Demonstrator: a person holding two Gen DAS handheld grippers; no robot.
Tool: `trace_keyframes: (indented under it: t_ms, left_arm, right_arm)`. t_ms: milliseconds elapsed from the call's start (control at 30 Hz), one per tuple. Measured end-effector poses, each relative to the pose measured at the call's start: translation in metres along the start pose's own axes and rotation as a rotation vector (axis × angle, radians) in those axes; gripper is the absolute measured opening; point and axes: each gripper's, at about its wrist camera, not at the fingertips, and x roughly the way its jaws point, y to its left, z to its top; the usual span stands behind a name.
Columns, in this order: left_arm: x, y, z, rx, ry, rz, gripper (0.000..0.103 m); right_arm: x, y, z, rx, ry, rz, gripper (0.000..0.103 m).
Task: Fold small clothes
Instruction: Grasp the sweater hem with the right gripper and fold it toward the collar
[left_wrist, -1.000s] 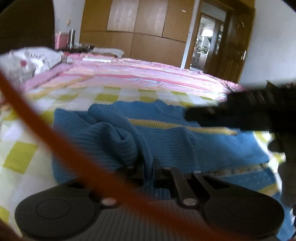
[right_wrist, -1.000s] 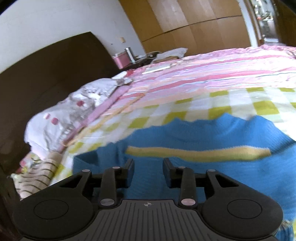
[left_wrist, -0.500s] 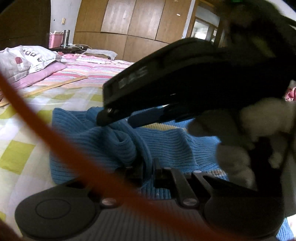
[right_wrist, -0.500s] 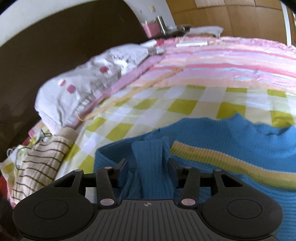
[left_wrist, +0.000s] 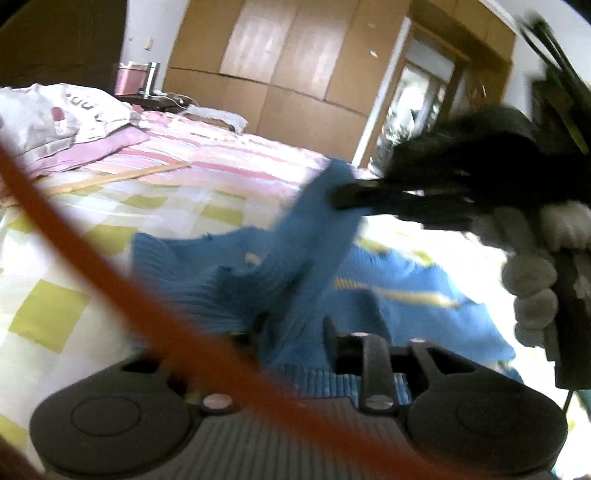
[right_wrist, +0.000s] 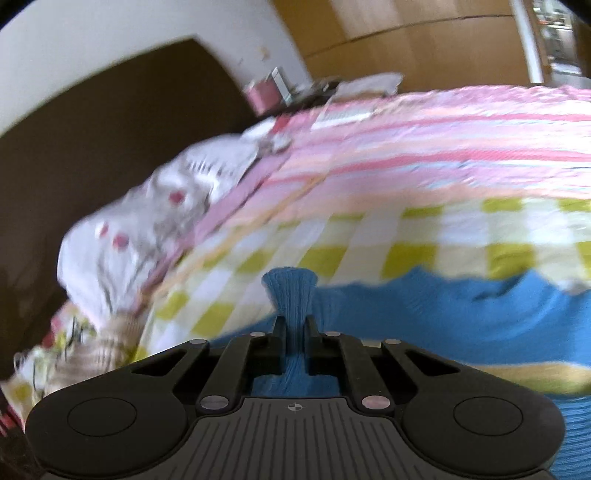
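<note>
A small blue knit sweater (left_wrist: 417, 314) with a yellow stripe lies on the checked bedspread (left_wrist: 48, 306); it also shows in the right wrist view (right_wrist: 480, 332). My right gripper (right_wrist: 294, 325) is shut on the sweater's blue sleeve (right_wrist: 290, 291), whose cuff sticks up past the fingertips. In the left wrist view the right gripper (left_wrist: 343, 195) holds that sleeve (left_wrist: 314, 236) lifted above the sweater. My left gripper (left_wrist: 291, 332) has its fingers apart, with sweater fabric bunched between them; the left finger is hidden by cloth.
An orange cable (left_wrist: 74, 251) crosses the left wrist view close to the lens. Pillows (right_wrist: 147, 221) and folded striped cloth (right_wrist: 92, 350) lie by the dark headboard (right_wrist: 92, 155). A pink striped blanket (right_wrist: 443, 147) covers the far bed. Wooden wardrobes (left_wrist: 295, 66) stand behind.
My right gripper closed on the blue sleeve and lifted it up and to the right. My left gripper's fingers, shut on fabric before, now stand apart.
</note>
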Motion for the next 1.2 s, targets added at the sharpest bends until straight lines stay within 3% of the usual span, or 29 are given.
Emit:
trace_keyframes:
  t_ms: [133, 267, 467, 600, 700, 833, 1000, 1200]
  left_arm:
    - [-0.005, 0.010, 0.004, -0.035, -0.040, -0.001, 0.046]
    - [-0.004, 0.013, 0.004, -0.066, -0.039, -0.018, 0.049]
    - [0.003, 0.003, -0.004, -0.009, 0.012, -0.018, 0.050]
    - [0.002, -0.005, -0.004, 0.011, 0.026, -0.052, 0.050]
    - [-0.001, 0.001, 0.000, -0.030, 0.029, -0.091, 0.050]
    - [-0.009, 0.022, 0.010, -0.169, -0.011, -0.156, 0.052]
    - [-0.004, 0.044, 0.010, -0.256, -0.010, -0.070, 0.053]
    - [0.011, 0.038, 0.003, -0.168, 0.051, 0.105, 0.053]
  right_arm:
    - [-0.045, -0.027, 0.004, 0.105, -0.131, 0.006, 0.008]
    - [-0.086, -0.056, -0.018, 0.181, -0.218, -0.032, 0.007]
    - [-0.088, -0.095, -0.074, 0.240, -0.136, -0.176, 0.007]
    - [-0.084, -0.114, -0.093, 0.300, -0.121, -0.215, 0.007]
    - [-0.088, -0.113, -0.095, 0.287, -0.139, -0.215, 0.007]
    - [-0.093, -0.109, -0.084, 0.277, -0.180, -0.207, 0.007]
    - [-0.106, -0.117, -0.079, 0.300, -0.248, -0.246, 0.007]
    - [-0.100, -0.127, -0.095, 0.295, -0.174, -0.335, 0.007]
